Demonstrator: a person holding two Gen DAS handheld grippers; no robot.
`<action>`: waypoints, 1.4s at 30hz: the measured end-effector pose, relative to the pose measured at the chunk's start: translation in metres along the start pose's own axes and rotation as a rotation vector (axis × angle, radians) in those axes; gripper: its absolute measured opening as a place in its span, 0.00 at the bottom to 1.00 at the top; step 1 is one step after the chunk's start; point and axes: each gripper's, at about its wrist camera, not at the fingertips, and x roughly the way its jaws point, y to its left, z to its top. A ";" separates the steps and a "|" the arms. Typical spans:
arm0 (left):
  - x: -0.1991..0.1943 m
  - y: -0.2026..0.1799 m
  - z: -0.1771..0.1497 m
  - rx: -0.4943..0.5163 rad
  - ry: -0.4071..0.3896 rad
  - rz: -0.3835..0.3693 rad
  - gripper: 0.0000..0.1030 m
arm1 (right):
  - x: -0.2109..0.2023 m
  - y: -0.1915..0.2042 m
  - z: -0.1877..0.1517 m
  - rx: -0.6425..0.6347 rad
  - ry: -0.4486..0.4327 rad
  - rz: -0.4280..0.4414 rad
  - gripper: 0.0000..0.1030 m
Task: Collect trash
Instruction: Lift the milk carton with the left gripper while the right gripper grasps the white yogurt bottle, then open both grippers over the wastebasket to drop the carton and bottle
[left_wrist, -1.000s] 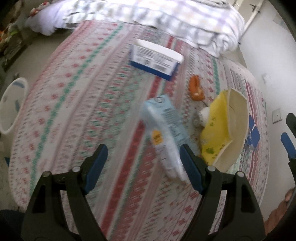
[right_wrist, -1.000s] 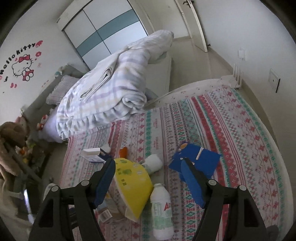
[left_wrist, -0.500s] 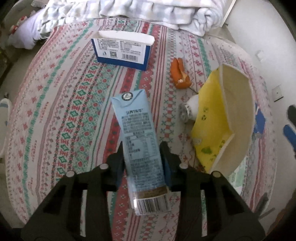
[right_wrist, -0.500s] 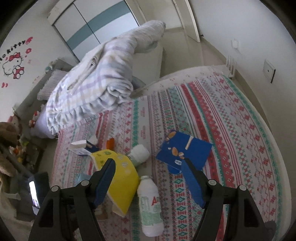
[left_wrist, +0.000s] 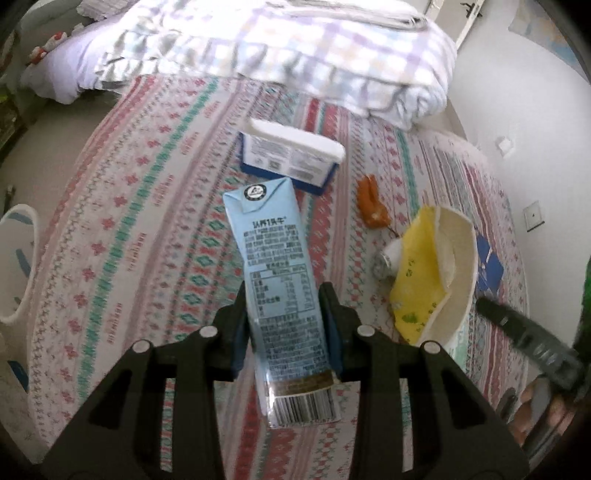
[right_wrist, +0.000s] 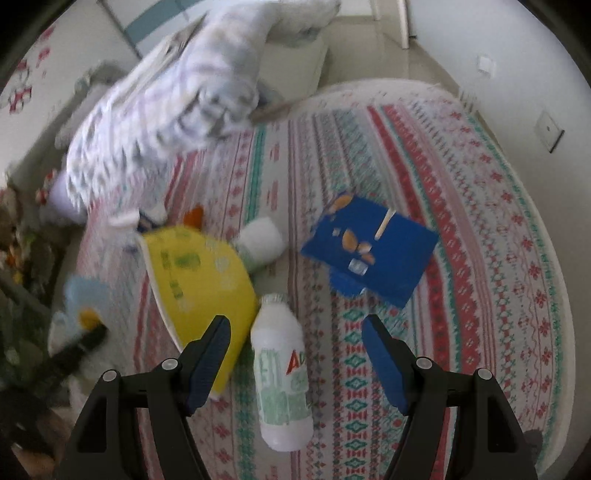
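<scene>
My left gripper (left_wrist: 286, 325) is shut on a light blue milk carton (left_wrist: 275, 266) and holds it above the patterned bedspread. The carton also shows blurred in the right wrist view (right_wrist: 83, 299). My right gripper (right_wrist: 295, 347) is open, its fingers on either side of a white plastic bottle (right_wrist: 282, 376) lying on the bed, above it. A yellow paper bowl (right_wrist: 195, 277), also in the left wrist view (left_wrist: 439, 273), lies on its side to the bottle's left. A blue packet (right_wrist: 369, 251), a second white bottle (right_wrist: 260, 240) and an orange wrapper (left_wrist: 373, 205) lie nearby.
A blue and white box (left_wrist: 291, 155) stands behind the carton. A folded checked quilt (left_wrist: 280, 48) lies at the head of the bed. A white bin (left_wrist: 16, 262) stands on the floor to the left. A wall (right_wrist: 498, 44) runs along the bed's right side.
My left gripper closed on the milk carton and lifted it off the bed. My right gripper moved down and closer over the white bottle, still open.
</scene>
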 end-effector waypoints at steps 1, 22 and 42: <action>-0.002 0.003 0.002 0.003 -0.009 0.005 0.36 | 0.004 0.003 -0.002 -0.018 0.016 -0.010 0.73; -0.048 0.122 0.029 -0.199 -0.062 -0.082 0.36 | -0.032 0.014 -0.011 -0.002 -0.174 -0.048 0.38; -0.070 0.367 -0.005 -0.595 -0.113 0.160 0.36 | -0.022 0.214 -0.020 -0.246 -0.250 0.431 0.38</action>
